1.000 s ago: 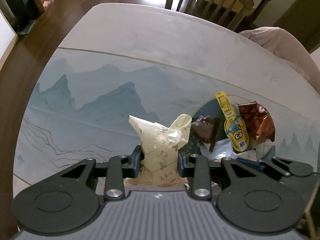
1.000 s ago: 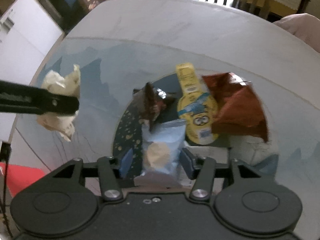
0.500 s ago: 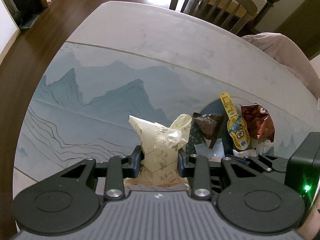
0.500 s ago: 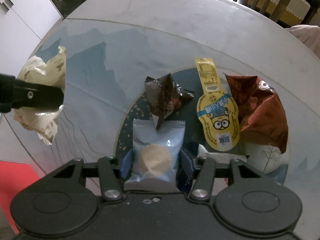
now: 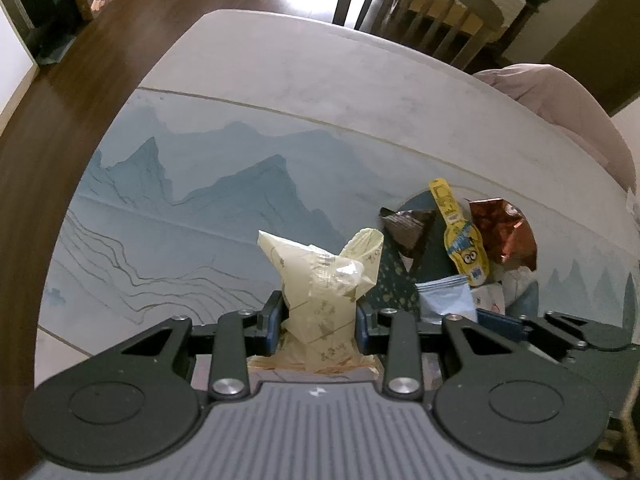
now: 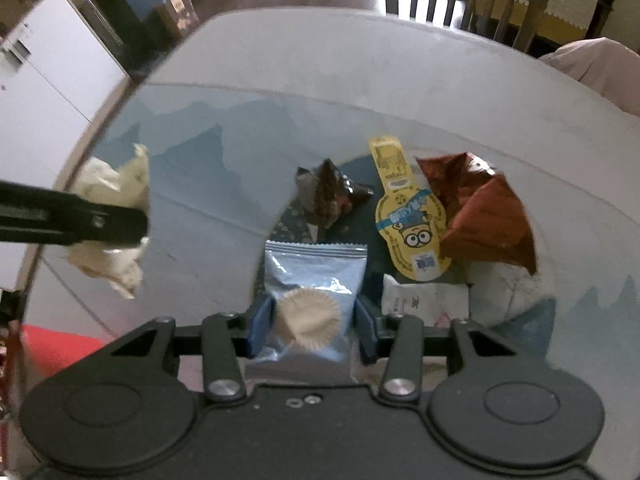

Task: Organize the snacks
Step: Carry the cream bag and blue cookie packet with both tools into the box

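My left gripper (image 5: 319, 322) is shut on a crumpled cream snack wrapper (image 5: 320, 280) and holds it above the table; the wrapper also shows in the right wrist view (image 6: 110, 220). My right gripper (image 6: 310, 326) is shut on a light blue snack packet (image 6: 314, 280) with a round cake printed on it, also seen from the left wrist (image 5: 446, 300). Ahead lie a dark brown wrapper (image 6: 326, 194), a yellow cartoon packet (image 6: 412, 220), a red-brown foil bag (image 6: 480, 212) and a white packet (image 6: 424, 298), grouped on the dark round patch (image 6: 296, 222) of the mat.
The table (image 5: 320, 80) carries a mat printed with blue mountains (image 5: 200, 184). Wooden chairs (image 5: 432, 4) stand beyond the far edge, and a pink cloth (image 5: 560, 104) lies at the right. A red object (image 6: 60, 354) shows at the lower left of the right wrist view.
Both grippers kept their hold. The right gripper with the blue packet drew back and up from the snack group; the left wrist view shifted slightly.
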